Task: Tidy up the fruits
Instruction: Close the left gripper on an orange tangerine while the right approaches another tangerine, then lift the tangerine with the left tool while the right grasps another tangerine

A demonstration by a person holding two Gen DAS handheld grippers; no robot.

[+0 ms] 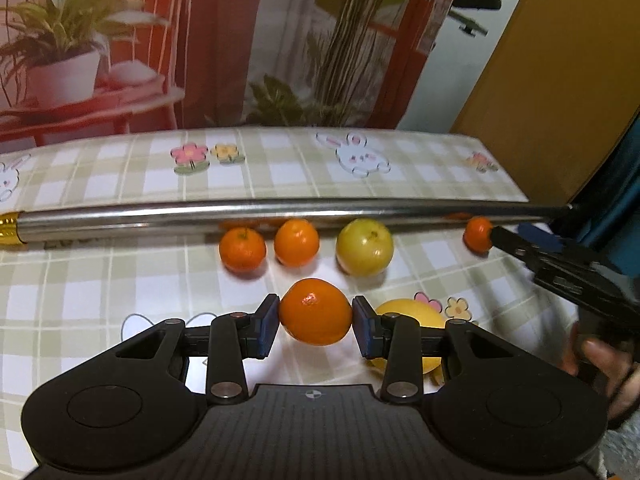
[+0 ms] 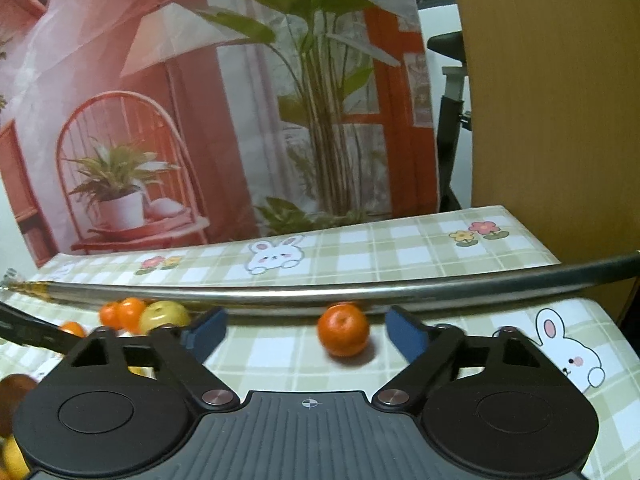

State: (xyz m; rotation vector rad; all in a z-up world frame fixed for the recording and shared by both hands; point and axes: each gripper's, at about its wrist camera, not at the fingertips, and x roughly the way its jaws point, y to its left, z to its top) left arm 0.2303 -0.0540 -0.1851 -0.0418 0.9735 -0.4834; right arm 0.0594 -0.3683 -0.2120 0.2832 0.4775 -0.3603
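My left gripper (image 1: 316, 326) is shut on an orange tangerine (image 1: 314, 306), its blue pads pressing both sides, and holds it a little above the checked tablecloth (image 1: 120, 280). Behind it, along a steel tube (image 1: 280, 216), lie two tangerines (image 1: 242, 250) (image 1: 296, 242) and a yellow-green round fruit (image 1: 364, 247). A yellow lemon (image 1: 412, 312) lies partly hidden behind the left gripper's right finger. My right gripper (image 2: 306, 330) stands open around another tangerine (image 2: 343, 330), which rests on the cloth beside the tube (image 2: 280, 292), with gaps to both pads.
The tube spans the table from left to right. A brown fruit (image 2: 12, 396) and a yellow one (image 2: 12, 456) show at the right wrist view's left edge. A person's hand (image 1: 600, 360) holds the right gripper. The table's right edge (image 2: 616, 328) is close.
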